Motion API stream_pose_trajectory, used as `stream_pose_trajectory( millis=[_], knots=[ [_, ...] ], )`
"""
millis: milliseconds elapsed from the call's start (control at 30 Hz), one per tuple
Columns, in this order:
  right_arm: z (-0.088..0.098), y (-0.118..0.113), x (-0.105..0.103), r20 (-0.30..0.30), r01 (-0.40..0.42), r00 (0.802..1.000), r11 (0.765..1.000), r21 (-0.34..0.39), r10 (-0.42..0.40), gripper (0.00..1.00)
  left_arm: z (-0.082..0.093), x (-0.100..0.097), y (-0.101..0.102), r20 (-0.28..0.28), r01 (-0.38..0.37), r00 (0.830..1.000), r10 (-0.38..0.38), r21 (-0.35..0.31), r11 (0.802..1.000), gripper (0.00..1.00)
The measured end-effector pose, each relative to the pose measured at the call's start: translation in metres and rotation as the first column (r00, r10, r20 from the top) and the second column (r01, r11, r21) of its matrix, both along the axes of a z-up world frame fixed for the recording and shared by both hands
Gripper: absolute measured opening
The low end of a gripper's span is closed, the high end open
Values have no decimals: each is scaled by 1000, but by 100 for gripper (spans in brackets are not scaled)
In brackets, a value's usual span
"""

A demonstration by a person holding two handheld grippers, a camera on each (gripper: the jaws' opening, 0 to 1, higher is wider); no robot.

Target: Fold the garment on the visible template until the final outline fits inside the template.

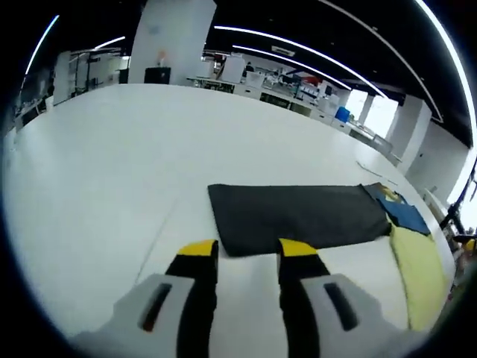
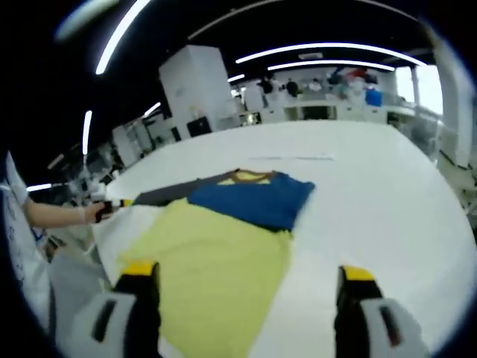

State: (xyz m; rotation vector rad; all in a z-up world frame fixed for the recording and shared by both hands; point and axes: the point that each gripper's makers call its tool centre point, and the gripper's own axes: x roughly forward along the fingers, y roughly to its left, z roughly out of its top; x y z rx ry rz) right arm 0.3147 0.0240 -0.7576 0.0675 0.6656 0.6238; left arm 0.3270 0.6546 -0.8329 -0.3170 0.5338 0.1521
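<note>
Garment (image 1: 298,216) just beyond left gripper (image 1: 250,253)

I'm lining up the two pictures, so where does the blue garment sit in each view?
Left gripper view: the blue garment lies at the right, just past the dark grey cloth and above the yellow garment.
Right gripper view: blue garment near the centre, lying over the yellow garment's far end.
Shared landmark: the yellow garment.

The broad flat surface (image 1: 112,171) is plain white; the folded dark charcoal cloth panel (image 1: 298,216) is unpatterned; the pale yellow fabric section (image 2: 216,276) adjoins a royal blue fabric section (image 2: 257,198) with a mustard-yellow neckline (image 2: 250,176); both tongs are black-fingered, yellow-tipped, on grey bodies.
</note>
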Motion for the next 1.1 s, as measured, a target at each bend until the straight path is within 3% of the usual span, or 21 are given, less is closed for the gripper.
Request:
stream_pose_trajectory(
  millis=[233, 300, 433, 667, 833, 933, 1100],
  knots=[
    [-1, -3, -7, -4, 14, 1000, 1000, 4, -14, 99, -6, 2, 16, -25, -76, 997, 77, 34, 997, 1],
    [0, -3, -7, -2, 18, 1000, 1000, 13, -18, 99, -6, 3, 13, -27, -83, 996, 83, -1, 997, 0],
    [-1, 1, -8, -2, 17, 1000, 1000, 15, -17, 99, -2, -3, 11, -42, -98, 994, 98, 6, 995, 0],
    [-2, 10, -10, 4, 1, 1000, 1000, 27, -1, 99, 12, -11, 4, 3, -116, 993, 116, -10, 993, 0],
    [-2, 11, -9, 5, -6, 1000, 999, 35, 5, 99, 47, 8, -8, 102, -70, 992, 72, -25, 997, 0],
    [-2, 11, -8, 5, -10, 1000, 999, 36, 10, 99, 73, 30, -25, 181, -10, 983, 17, -39, 999, 0],
    [-2, 14, -4, 9, -13, 1000, 998, 54, 13, 99, 110, 62, -64, 258, 97, 962, -85, -35, 995, 0]
  ],
)
